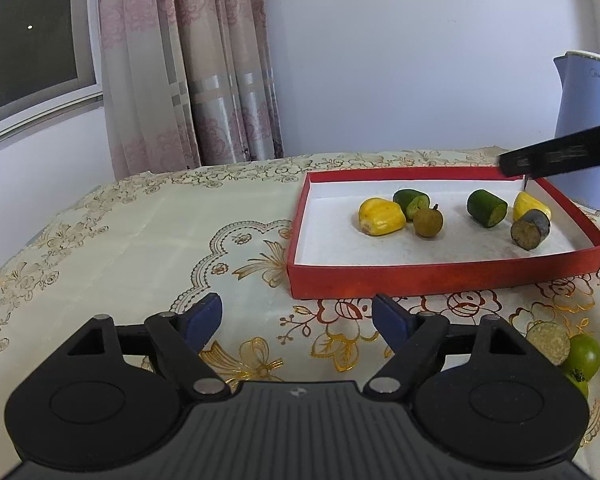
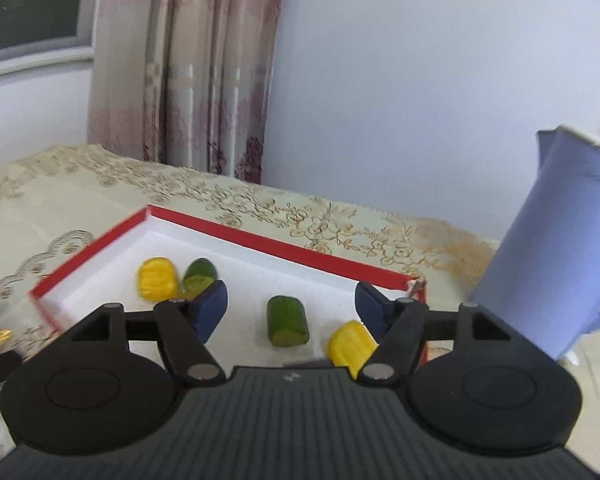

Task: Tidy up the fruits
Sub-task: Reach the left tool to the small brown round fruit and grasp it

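Closest to the left wrist camera, the left gripper (image 1: pixel 296 316) stands wide open over the flowered tablecloth (image 1: pixel 140 248) and holds nothing. Just to its right, two fruits wait outside the box: a pale cut piece (image 1: pixel 548 343) leaning on a green round fruit (image 1: pixel 586 354). Beyond them lies the red box (image 1: pixel 440 276) with white inside, and six pieces are already in it: a yellow piece (image 1: pixel 381 216), a green cut piece (image 1: pixel 411 202) touching a small brown fruit (image 1: pixel 428 221), another green cylinder (image 1: pixel 487 207), a second yellow piece (image 1: pixel 528 205) and a dark cut piece (image 1: pixel 531 229) in front of it. The right gripper (image 2: pixel 290 306) hangs above the right part of the box; its jaws are open, with no fruit pressed between the blue pads (image 2: pixel 212 308). I judge that most of the work is done, and the two fruits on the cloth are left. Farther back, a light blue kettle (image 1: pixel 580 128) stands behind the box. Behind the table are a white wall (image 1: pixel 400 60), a pink patterned curtain (image 1: pixel 188 64) and a dark window (image 1: pixel 24 28).
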Tool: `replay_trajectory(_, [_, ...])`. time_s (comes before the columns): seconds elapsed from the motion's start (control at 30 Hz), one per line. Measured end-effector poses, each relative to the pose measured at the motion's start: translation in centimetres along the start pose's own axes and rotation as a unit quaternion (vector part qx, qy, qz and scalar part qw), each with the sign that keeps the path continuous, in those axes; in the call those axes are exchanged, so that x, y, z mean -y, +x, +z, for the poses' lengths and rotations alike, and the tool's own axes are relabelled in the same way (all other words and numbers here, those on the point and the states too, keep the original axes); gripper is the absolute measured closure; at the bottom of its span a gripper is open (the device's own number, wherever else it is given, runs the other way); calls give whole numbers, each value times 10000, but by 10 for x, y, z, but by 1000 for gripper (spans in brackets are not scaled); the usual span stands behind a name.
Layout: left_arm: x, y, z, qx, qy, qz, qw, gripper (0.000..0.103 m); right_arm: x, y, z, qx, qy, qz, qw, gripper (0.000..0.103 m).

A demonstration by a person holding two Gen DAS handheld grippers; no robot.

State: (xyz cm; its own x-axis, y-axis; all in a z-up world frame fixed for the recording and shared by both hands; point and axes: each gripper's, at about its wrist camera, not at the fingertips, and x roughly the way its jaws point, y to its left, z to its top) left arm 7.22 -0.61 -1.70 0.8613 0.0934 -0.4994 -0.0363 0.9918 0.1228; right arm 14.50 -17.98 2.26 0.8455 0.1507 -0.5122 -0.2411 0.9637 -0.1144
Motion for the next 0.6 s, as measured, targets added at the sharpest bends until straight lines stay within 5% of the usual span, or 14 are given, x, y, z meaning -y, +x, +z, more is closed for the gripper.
replay_trajectory(0.3, [2, 0, -2, -13, 44, -35, 10000, 18, -3, -92, -32, 564, 69, 29, 9984, 9])
replay_trajectory(0.43, [3, -6, -2, -11, 157, -569, 9983, 18, -11, -114, -55, 697, 32, -235, 9973, 7])
replay_trajectory(0.6, [22, -21, -7, 288, 874, -1152, 9891, 18, -2, -117, -83, 802, 454, -318, 9952, 6])
